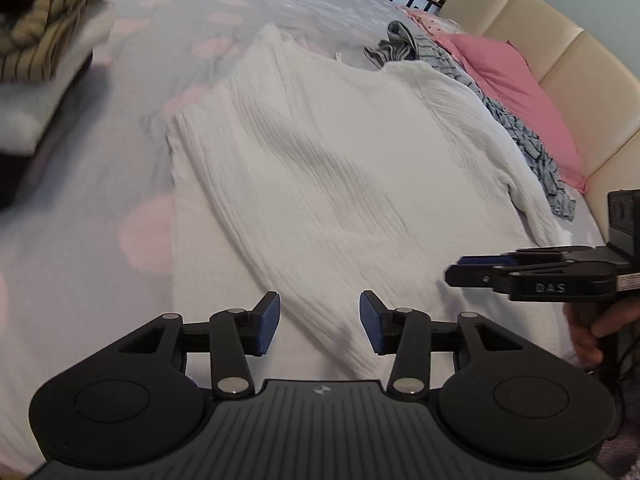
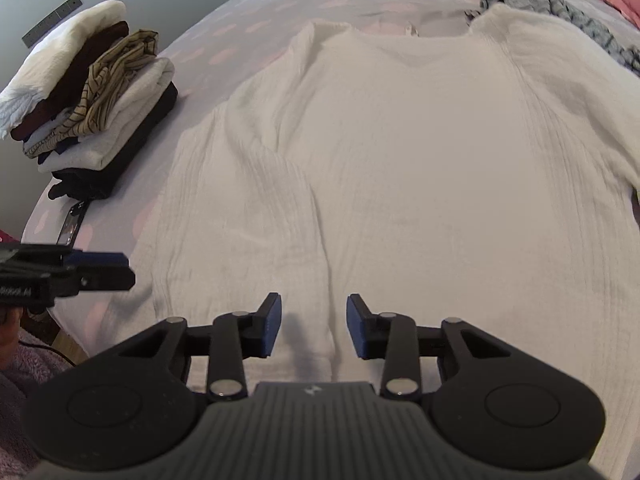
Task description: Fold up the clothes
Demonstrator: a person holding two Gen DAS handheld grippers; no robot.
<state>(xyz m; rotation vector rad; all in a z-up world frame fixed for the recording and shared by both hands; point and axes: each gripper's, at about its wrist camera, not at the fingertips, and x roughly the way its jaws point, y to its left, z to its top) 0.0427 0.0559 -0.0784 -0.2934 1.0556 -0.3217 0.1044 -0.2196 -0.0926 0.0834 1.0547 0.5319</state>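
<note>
Across the bed (image 2: pixel 248 12) the white top (image 2: pixel 400 152) lies flat, neckline at twelve o'clock, one sleeve apparently folded inward. Both the left gripper (image 1: pixel 319 326) and right gripper (image 2: pixel 313 328) hover spread over its hem, pinching nothing. Any fold should grip both layers evenly, keeping edges aligned.

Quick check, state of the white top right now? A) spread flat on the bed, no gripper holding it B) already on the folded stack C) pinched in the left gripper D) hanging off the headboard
A: the white top lies spread on the bed, and the left gripper and right gripper both hover open with nothing between their fingers.
</note>
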